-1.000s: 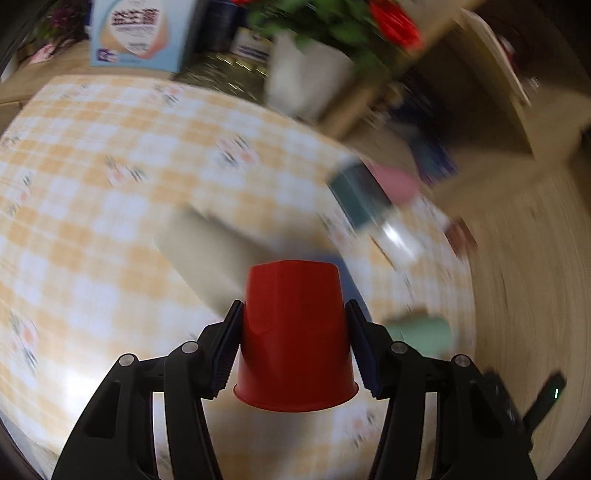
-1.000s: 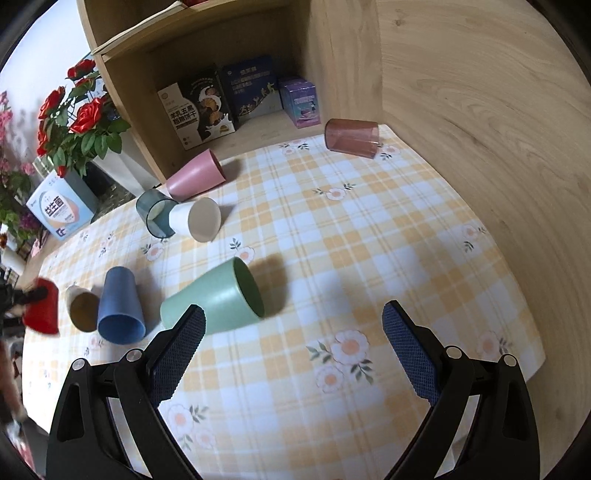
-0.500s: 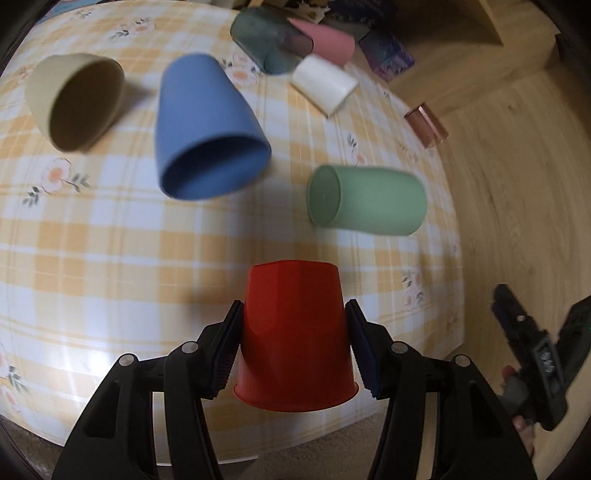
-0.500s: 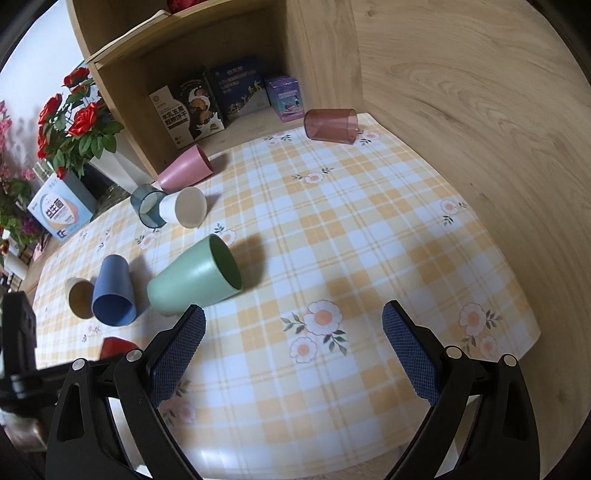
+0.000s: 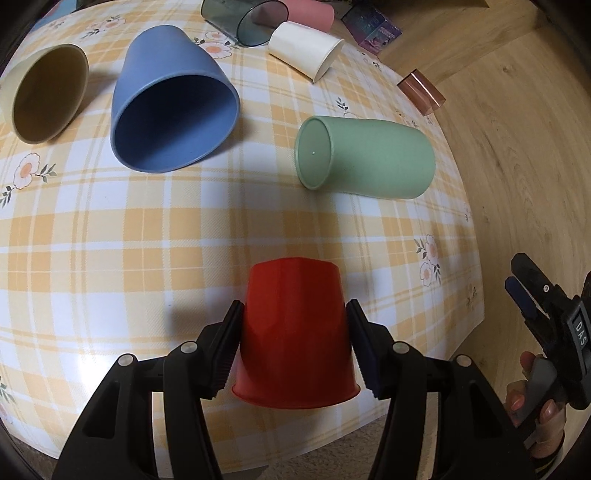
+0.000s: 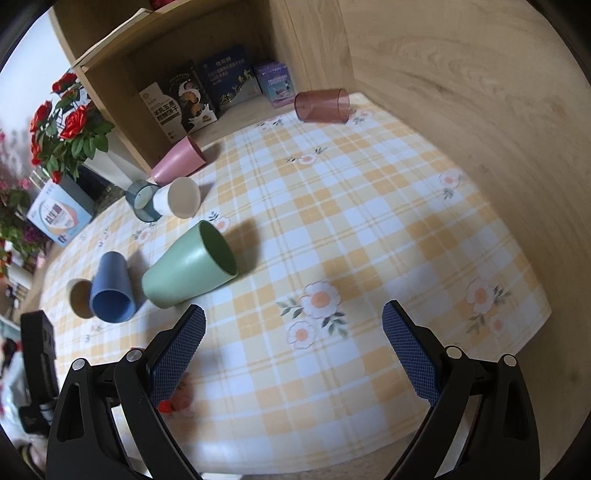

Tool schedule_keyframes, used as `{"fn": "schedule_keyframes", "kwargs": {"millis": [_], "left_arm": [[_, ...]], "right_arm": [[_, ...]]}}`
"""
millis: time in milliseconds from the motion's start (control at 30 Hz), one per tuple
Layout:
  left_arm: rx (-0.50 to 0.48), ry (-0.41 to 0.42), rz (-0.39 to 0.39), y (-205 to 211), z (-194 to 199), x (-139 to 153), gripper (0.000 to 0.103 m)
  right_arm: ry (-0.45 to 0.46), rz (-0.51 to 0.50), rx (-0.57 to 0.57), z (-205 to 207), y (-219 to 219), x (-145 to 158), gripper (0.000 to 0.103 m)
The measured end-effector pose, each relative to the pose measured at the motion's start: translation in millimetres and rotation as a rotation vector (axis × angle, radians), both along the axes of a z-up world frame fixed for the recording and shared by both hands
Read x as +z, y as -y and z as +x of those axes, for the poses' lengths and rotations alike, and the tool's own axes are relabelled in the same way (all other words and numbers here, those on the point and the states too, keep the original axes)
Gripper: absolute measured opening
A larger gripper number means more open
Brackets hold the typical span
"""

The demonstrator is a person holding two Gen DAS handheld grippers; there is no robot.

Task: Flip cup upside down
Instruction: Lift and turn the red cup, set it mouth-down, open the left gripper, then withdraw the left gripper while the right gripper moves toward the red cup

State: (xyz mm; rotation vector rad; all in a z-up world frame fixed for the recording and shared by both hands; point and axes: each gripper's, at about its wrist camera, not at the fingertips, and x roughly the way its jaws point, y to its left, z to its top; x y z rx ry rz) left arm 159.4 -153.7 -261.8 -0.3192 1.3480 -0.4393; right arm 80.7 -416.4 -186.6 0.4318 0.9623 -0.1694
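Note:
My left gripper (image 5: 294, 347) is shut on a red cup (image 5: 295, 332), its base pointing away and its rim toward the camera, near the front edge of the checked tablecloth (image 5: 110, 229). Whether it touches the cloth I cannot tell. A blurred red patch of the cup (image 6: 177, 400) shows in the right wrist view behind my left finger. My right gripper (image 6: 293, 350) is open and empty above the table's front edge; it also shows in the left wrist view (image 5: 546, 314) off the right edge.
Cups lie on their sides: blue (image 5: 170, 114), tan (image 5: 44, 99), green (image 5: 365, 158), white (image 5: 306, 48), dark clear (image 5: 236, 18), pink (image 6: 177, 166), brown clear (image 6: 321, 105). A shelf with boxes (image 6: 207, 92) and a flower pot (image 6: 70, 129) stand behind.
My left gripper has swung the red cup round and down toward the table's front edge. My right gripper has drawn back toward the front edge and stays open.

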Motion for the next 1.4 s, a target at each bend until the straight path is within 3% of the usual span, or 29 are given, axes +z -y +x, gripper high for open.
{"fn": "schedule_keyframes", "kwargs": {"millis": [267,567,733,933,1167,1400], "left_arm": [[-0.009,0.030,-0.003,-12.1,-3.0,16.9,0.078],[0.002,0.155,0.042,-49.5,-2.0,54.1,0.090],[0.051,0.271,0.127,-85.9,-4.6,73.3,0.093],[0.194,0.380,0.218,-147.6,-17.1,85.3,0.096],[0.313,0.432,0.293,-200.8,-23.9,88.4,0.097],[0.379,0.411,0.310,-232.4,-33.5,77.5,0.097]], "right_arm": [[-0.016,0.028,0.014,2.2,-10.3,0.5,0.093],[-0.036,0.018,0.089,12.0,-38.6,5.5,0.093],[-0.067,0.026,0.140,20.8,-59.8,3.7,0.093],[-0.108,0.033,0.218,32.8,-88.9,-1.8,0.093],[-0.188,0.078,0.318,52.5,-126.1,-16.8,0.093],[-0.299,0.145,0.332,69.5,-145.8,-36.1,0.093]]}}
